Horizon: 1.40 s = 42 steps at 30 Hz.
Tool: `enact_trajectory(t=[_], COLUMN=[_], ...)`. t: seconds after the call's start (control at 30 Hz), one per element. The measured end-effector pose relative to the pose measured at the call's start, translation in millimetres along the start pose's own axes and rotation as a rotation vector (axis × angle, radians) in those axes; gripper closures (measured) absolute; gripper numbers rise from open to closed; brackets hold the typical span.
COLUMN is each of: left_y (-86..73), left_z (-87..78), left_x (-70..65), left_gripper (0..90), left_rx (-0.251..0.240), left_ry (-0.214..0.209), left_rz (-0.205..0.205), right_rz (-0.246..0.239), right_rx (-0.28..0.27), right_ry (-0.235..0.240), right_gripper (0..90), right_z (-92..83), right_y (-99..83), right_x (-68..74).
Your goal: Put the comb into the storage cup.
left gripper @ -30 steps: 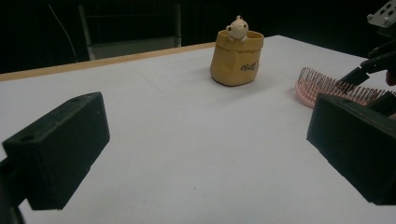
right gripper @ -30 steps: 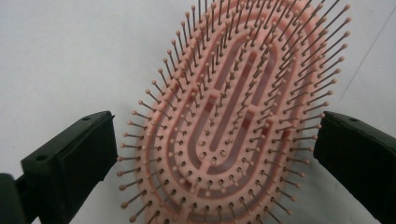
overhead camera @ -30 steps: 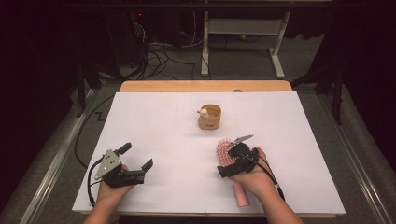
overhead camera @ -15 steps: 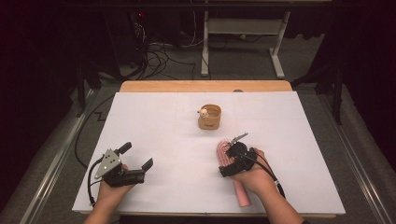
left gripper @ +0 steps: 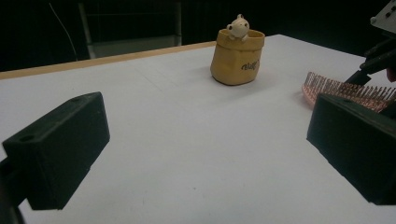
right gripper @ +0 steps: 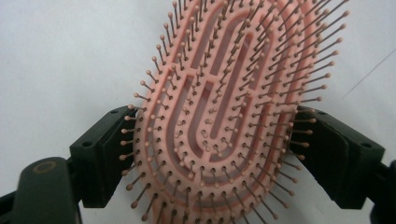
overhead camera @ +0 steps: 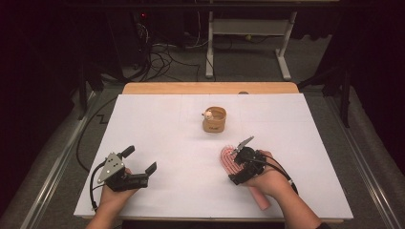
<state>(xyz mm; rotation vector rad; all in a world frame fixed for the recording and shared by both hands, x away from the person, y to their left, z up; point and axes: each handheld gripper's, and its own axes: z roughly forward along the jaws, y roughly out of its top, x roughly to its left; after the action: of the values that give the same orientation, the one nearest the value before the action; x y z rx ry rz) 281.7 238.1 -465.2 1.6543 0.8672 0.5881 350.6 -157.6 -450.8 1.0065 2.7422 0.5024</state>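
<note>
A pink hairbrush (overhead camera: 227, 159) lies bristles-up on the white table, its handle (overhead camera: 261, 198) passing under the person's right hand. My right gripper (overhead camera: 232, 164) straddles the brush head (right gripper: 219, 116). Its jaws have just been closing, and the pads (right gripper: 109, 154) now meet the head's two sides among the outer bristles. My left gripper (overhead camera: 140, 160) rests low at the front left, open, with nothing between its jaws (left gripper: 205, 149). From there I see the brush bristles (left gripper: 345, 91) and the right gripper (left gripper: 378, 51) at the far right.
A small tan pouch-shaped pot (overhead camera: 215, 120) with a tiny bear figure at its rim (left gripper: 238, 25) stands upright at mid-table, beyond the brush. The white sheet (overhead camera: 157, 124) covers a wooden tabletop (overhead camera: 210, 88). Cables and a desk frame lie on the floor behind.
The right gripper's jaws have narrowed onto the sides of the brush head while the hand shifted only slightly. The left gripper, the brush and the pot have stayed put.
</note>
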Motion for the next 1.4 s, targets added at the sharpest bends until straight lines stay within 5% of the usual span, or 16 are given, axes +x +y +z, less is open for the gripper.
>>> enact_trajectory(t=[0.33,0.47,0.67,1.03,1.4], left_y=[0.3,0.4,0.5,0.8,0.9], left_z=[-0.7,-1.1,-1.4,-3.4,-3.5], left_x=[0.5,0.8,1.2,3.3,2.9], left_gripper=[0.0,0.0,0.0,0.0,0.0], left_rx=[-0.002,-0.002,-0.008,-0.013,-0.014], left_ry=[0.002,0.002,0.003,0.006,0.006], left_rz=[-0.002,-0.002,-0.005,-0.013,-0.016], right_rz=[-0.001,0.012,0.052,0.114,0.133], right_rx=[0.006,-0.003,0.035,0.122,0.198], right_ry=[0.007,0.015,0.0,-0.004,-0.015], right_gripper=[15.6,7.6,4.7,13.2,14.5], right_z=[-0.5,-2.5,0.4,12.7,14.9], right_y=[0.8,6.5,20.0,38.2,47.6], right_x=[-0.4,-0.8,-0.5,-7.3,-6.6])
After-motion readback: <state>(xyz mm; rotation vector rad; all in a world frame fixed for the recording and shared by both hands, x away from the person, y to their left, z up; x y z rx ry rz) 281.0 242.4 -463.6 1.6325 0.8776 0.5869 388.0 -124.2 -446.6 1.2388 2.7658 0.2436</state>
